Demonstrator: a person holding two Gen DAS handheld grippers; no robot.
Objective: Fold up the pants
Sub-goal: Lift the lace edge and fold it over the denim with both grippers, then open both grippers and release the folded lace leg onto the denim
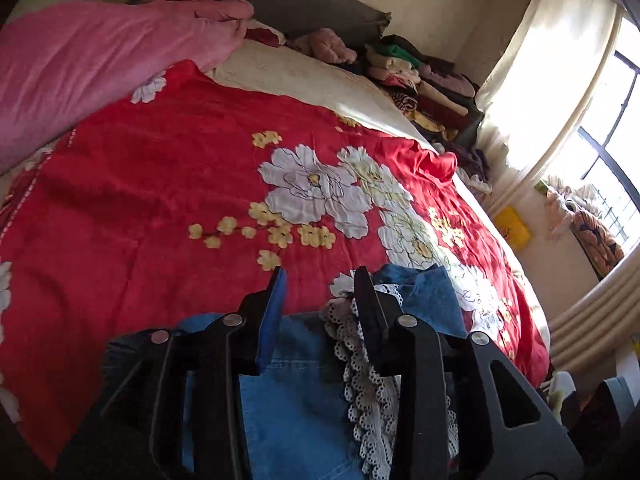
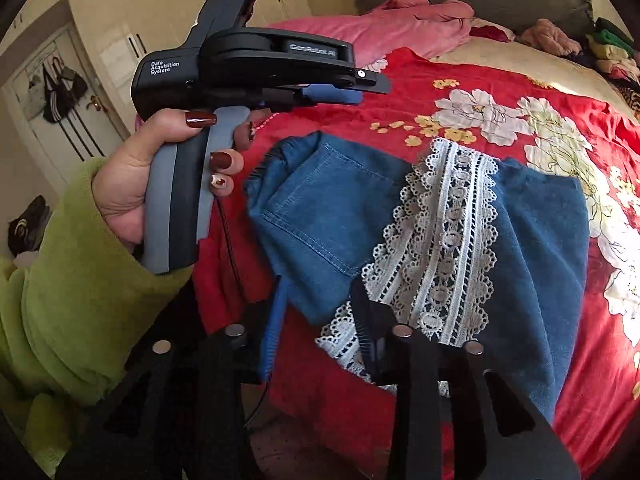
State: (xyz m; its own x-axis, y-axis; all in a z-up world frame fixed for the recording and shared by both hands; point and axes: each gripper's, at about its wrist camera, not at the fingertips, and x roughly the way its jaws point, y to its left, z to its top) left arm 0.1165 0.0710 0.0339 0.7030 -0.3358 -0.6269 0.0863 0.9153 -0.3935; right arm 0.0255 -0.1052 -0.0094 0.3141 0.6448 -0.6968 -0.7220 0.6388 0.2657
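smoothing folded denim pants [image 2: 400,216], lace trim [image 2: 444,240] flat; left gripper [image 1: 320,304], right gripper [image 2: 318,312] both spread, empty.

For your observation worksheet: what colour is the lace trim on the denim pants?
White, against blue denim; the lace trim on the pants shows best in the right wrist view.

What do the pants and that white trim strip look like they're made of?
The pants look like blue denim: matte weave, stitched patch pocket with contrast seams. The white trim looks like openwork lace, probably cotton crochet: scalloped edges and holes showing dark through it.
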